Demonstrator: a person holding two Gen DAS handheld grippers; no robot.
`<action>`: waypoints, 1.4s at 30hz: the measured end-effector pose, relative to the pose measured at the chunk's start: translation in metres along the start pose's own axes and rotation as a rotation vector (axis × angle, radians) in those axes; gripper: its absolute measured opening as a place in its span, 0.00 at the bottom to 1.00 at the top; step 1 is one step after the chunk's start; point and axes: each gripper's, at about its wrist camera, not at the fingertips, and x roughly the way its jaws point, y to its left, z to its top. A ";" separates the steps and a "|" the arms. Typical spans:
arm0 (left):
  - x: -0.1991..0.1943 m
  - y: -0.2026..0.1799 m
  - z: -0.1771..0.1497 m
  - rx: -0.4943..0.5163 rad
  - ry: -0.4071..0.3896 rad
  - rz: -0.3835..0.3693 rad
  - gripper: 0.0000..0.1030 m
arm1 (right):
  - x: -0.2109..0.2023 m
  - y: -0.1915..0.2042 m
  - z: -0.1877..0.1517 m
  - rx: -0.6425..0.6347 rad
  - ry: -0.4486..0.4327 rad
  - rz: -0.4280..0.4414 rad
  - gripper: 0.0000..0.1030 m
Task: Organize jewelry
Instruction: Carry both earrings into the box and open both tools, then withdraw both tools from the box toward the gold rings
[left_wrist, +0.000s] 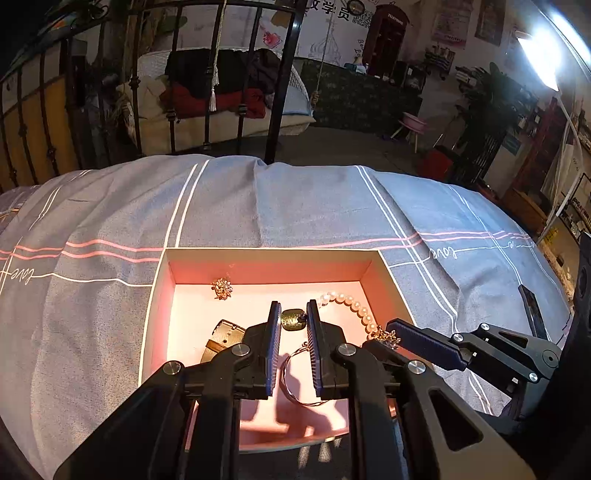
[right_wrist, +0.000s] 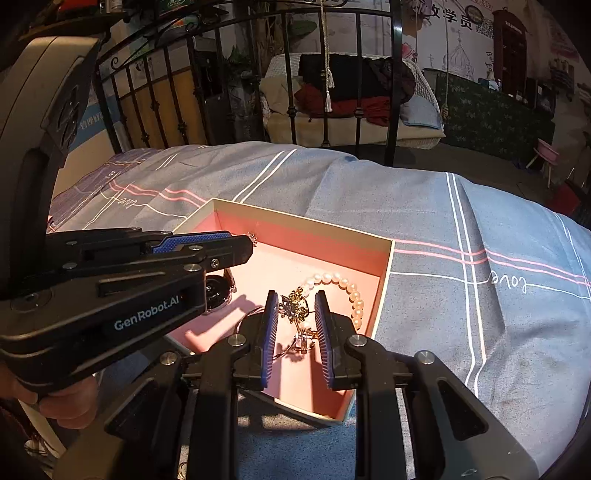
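An open box (left_wrist: 266, 252) (right_wrist: 303, 218) with a pink lining lies on the grey bedspread. Inside it are a gold brooch (left_wrist: 221, 288), a watch (left_wrist: 223, 338) (right_wrist: 216, 291), a pearl bracelet (left_wrist: 351, 304) (right_wrist: 347, 286) and a thin silver hoop (left_wrist: 291, 373). My left gripper (left_wrist: 293, 304) (right_wrist: 247, 251) hovers over the box, its jaws narrowly apart and closed on a green stone pendant (left_wrist: 293, 319). My right gripper (right_wrist: 296, 295) (left_wrist: 388, 332) is beside it on the right, shut on a gold flower charm (right_wrist: 293, 307) (left_wrist: 386, 336) near the end of the pearls.
The striped bedspread (left_wrist: 295, 199) stretches all around the box. A black iron bed rail (left_wrist: 280, 92) stands at the far edge, with a swing seat piled with clothes (right_wrist: 351, 92) behind it. A person's hand (right_wrist: 70, 402) grips the left tool's handle.
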 end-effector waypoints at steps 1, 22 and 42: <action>0.003 0.001 0.000 -0.001 0.008 0.002 0.13 | 0.003 0.000 -0.001 -0.001 0.010 0.003 0.21; 0.026 0.006 -0.008 0.006 0.067 0.040 0.13 | 0.029 0.007 -0.007 -0.023 0.077 0.018 0.21; -0.029 -0.002 -0.020 -0.011 -0.021 0.008 0.38 | -0.022 0.006 -0.028 0.009 -0.024 0.017 0.54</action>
